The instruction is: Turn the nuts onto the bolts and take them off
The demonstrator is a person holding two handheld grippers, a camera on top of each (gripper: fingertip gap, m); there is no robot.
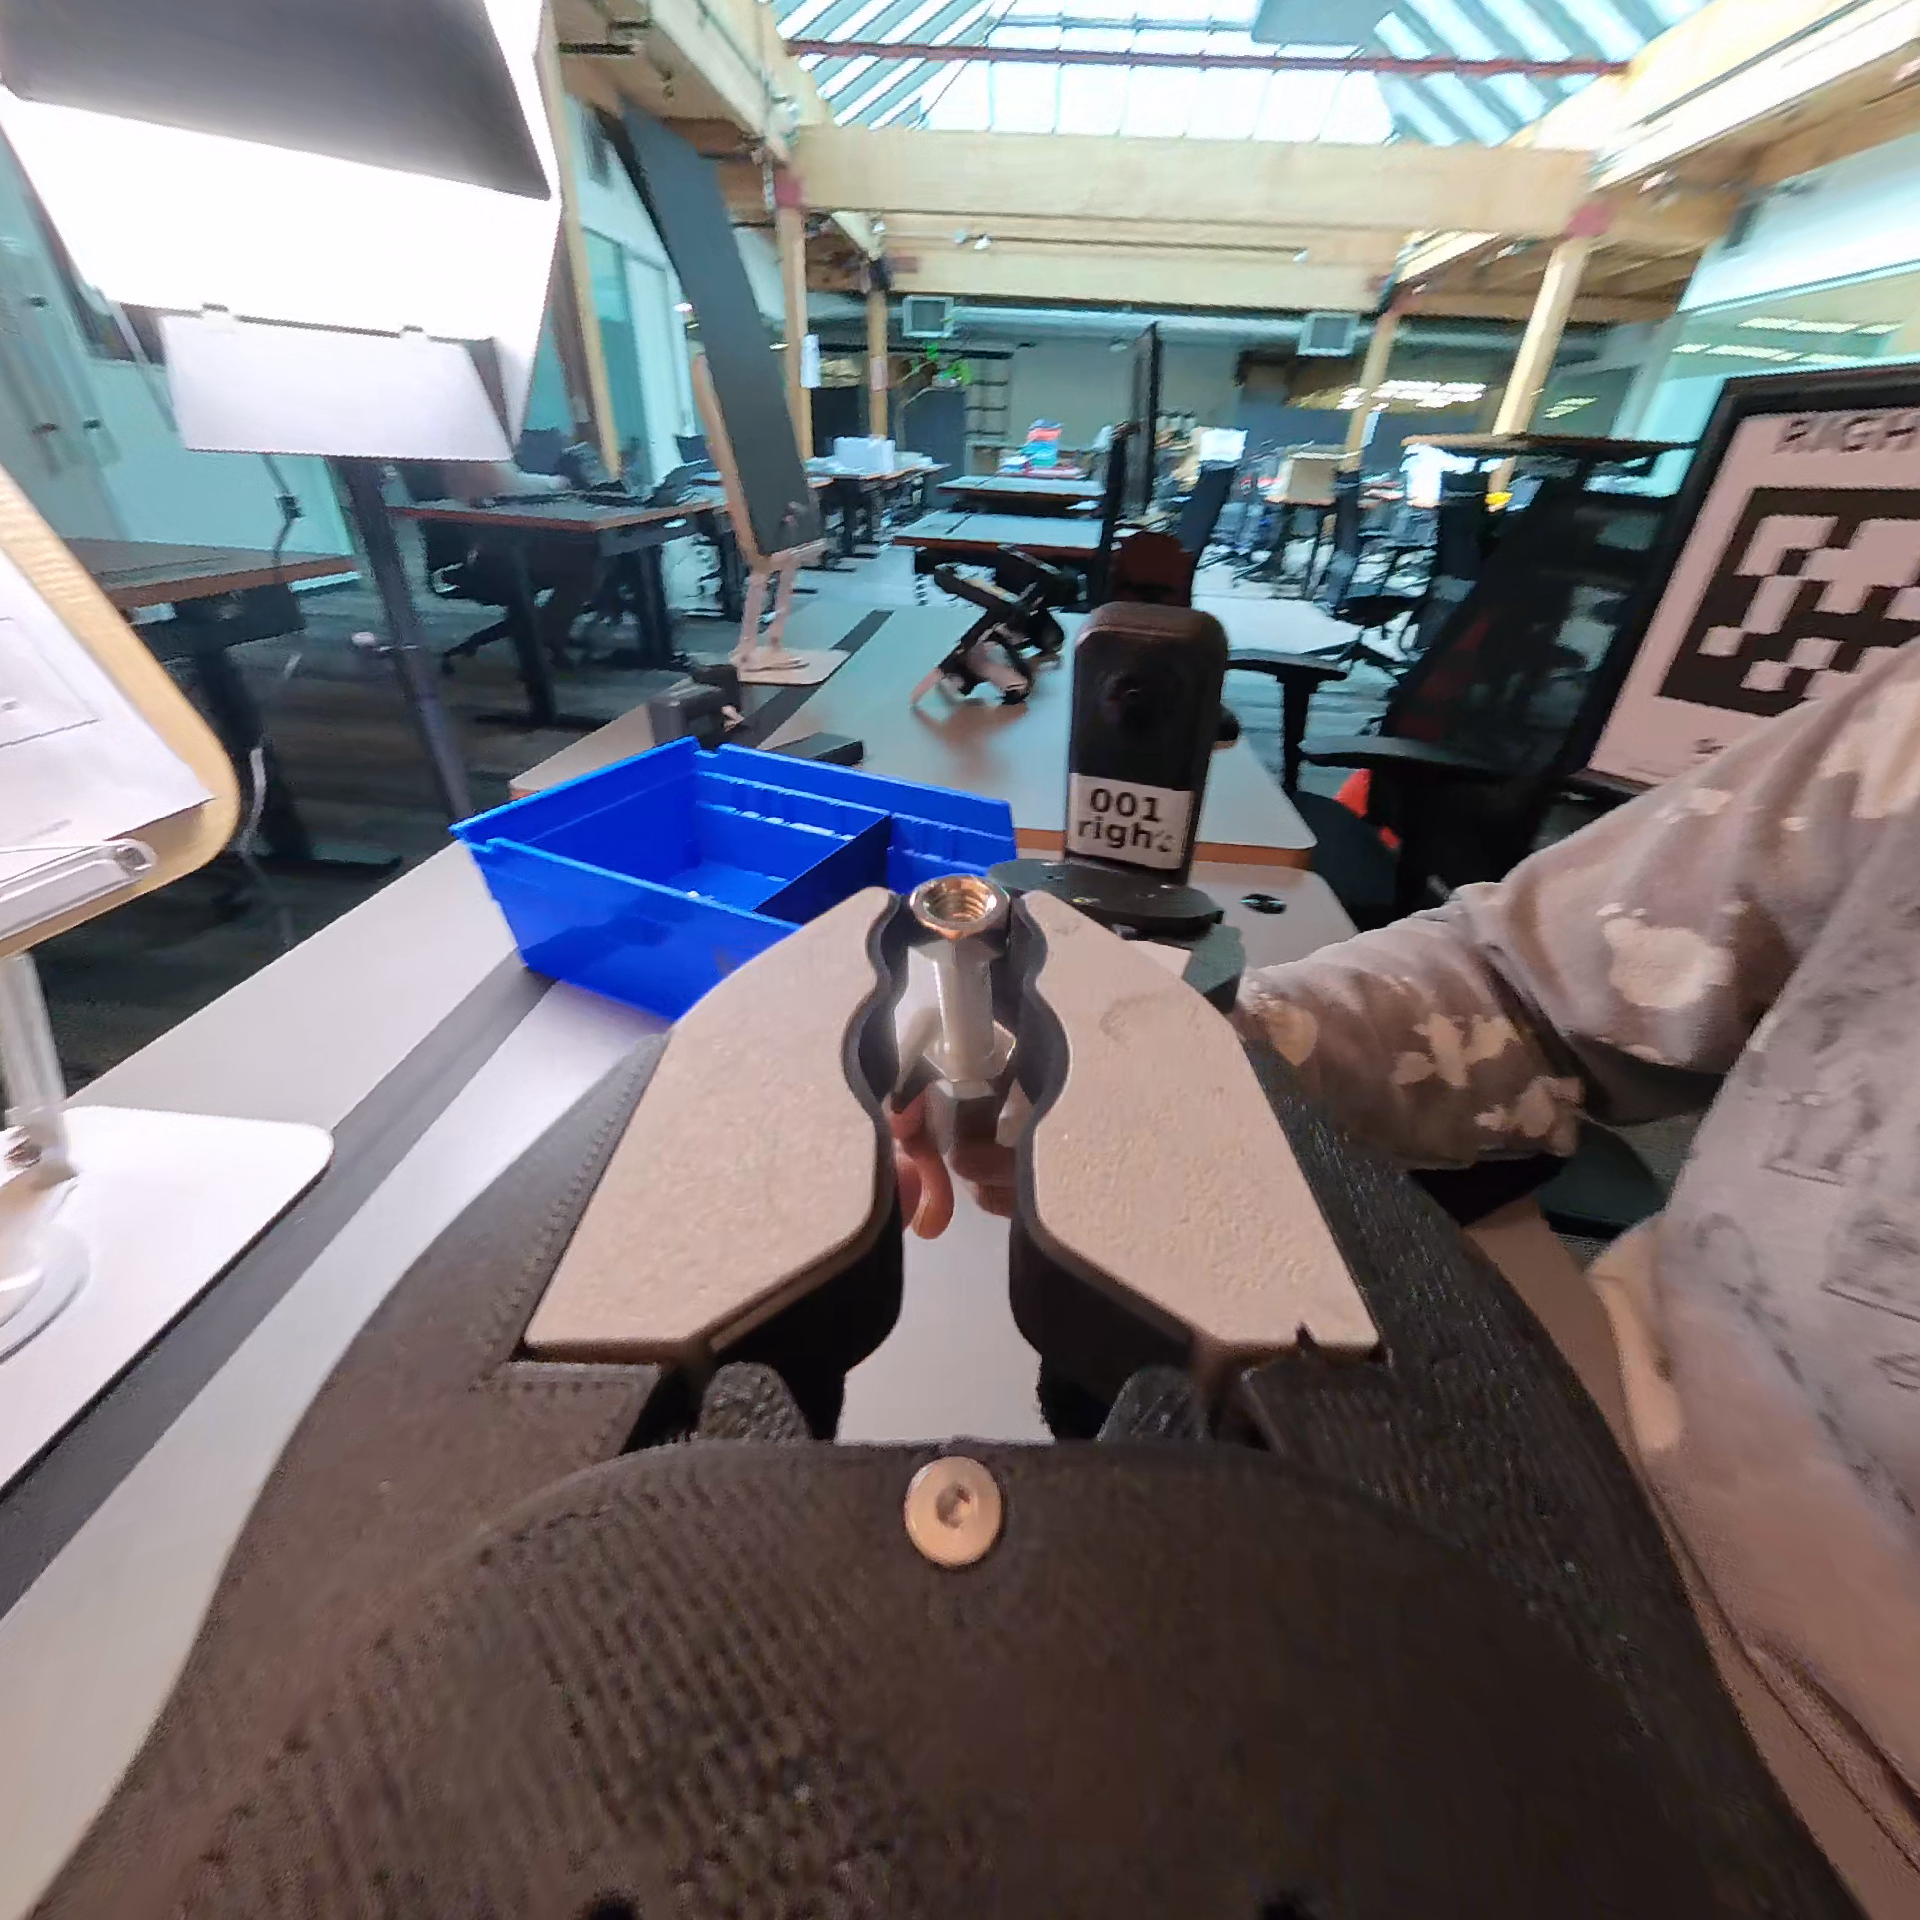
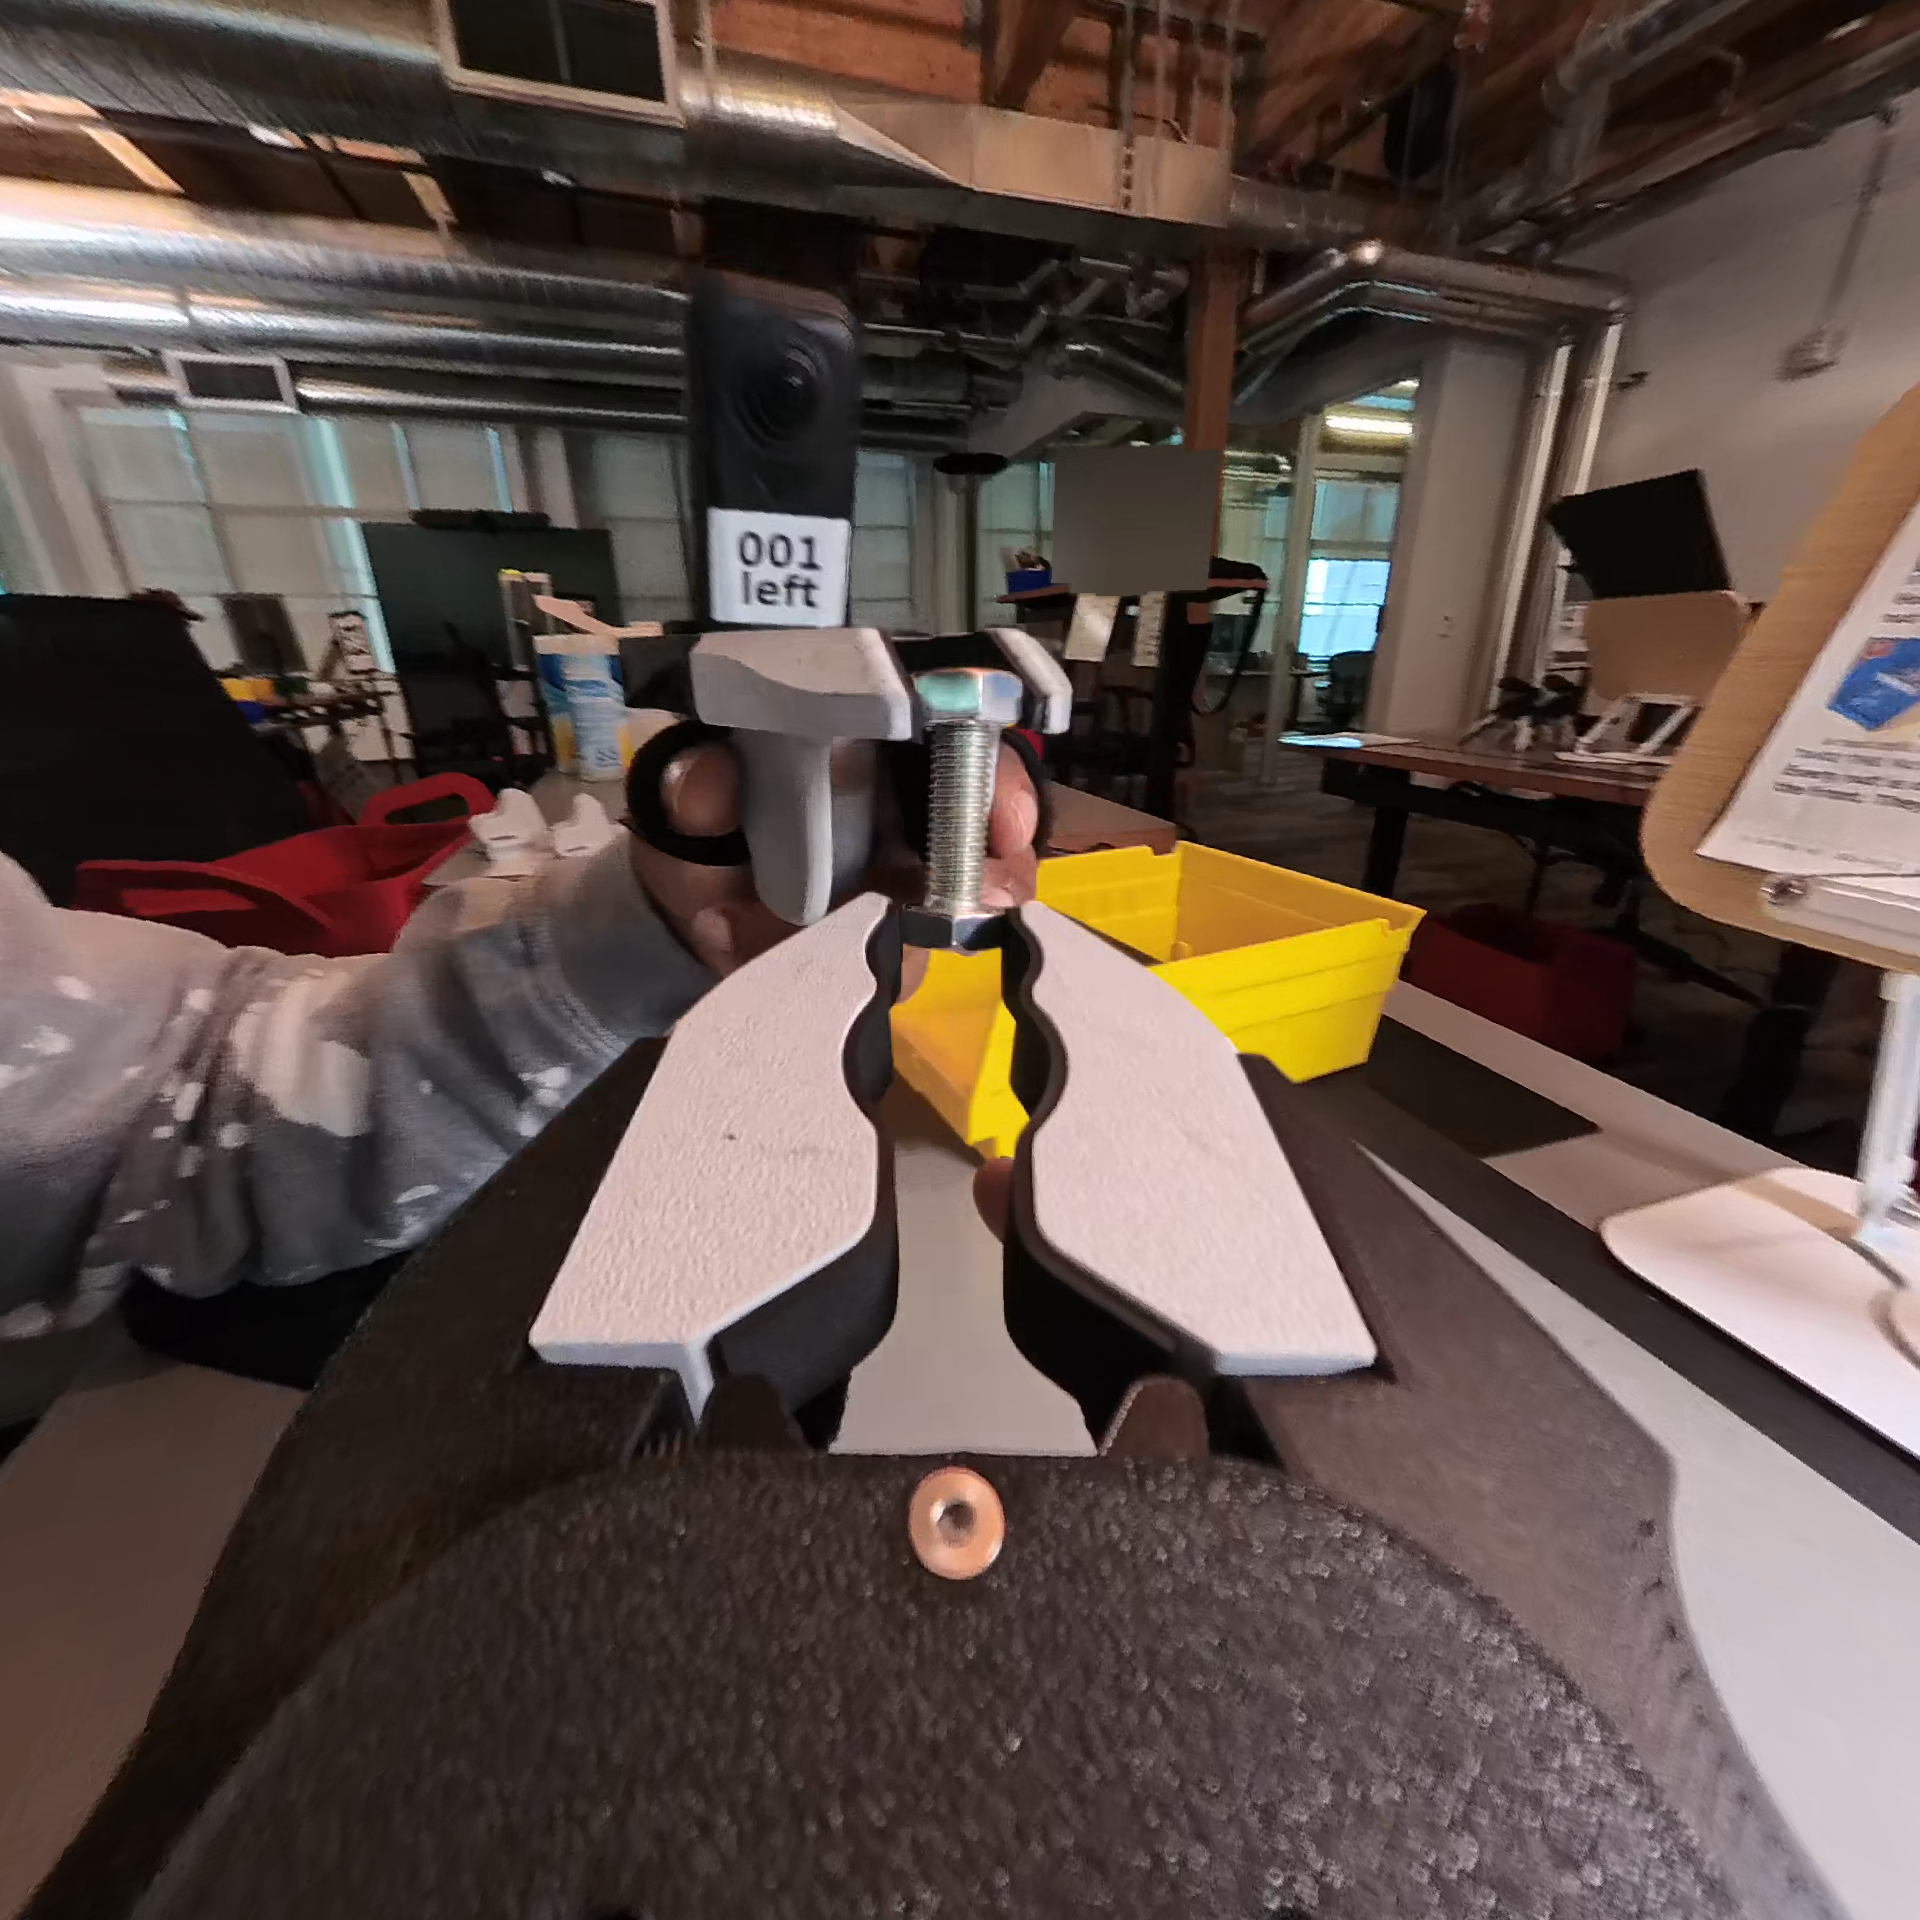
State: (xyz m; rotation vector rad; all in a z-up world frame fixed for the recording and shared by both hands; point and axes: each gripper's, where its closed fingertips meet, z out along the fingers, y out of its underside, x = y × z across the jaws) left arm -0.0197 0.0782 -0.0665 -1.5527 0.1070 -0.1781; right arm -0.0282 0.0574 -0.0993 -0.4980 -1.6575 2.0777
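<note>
Left wrist view: left gripper [image 1: 956, 925] pinching bolt [image 1: 948, 1023] head, blue bin [image 1: 623, 914] just behind bolt.

Right wrist view: right gripper [image 2: 954, 927] pinching nut [image 2: 951, 925] at bolt [image 2: 958, 805] tip. Best: keep nut square, turn gently. Yellow bin [image 2: 1247, 935] near behind bolt; open room above.

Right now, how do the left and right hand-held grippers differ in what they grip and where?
The left hand-held gripper clamps the bolt by its hex head; the right hand-held gripper clamps the nut. The left one sits at the bolt's upper end, the right one at its lower, threaded end. Both are shut, joined through the same bolt.
</note>
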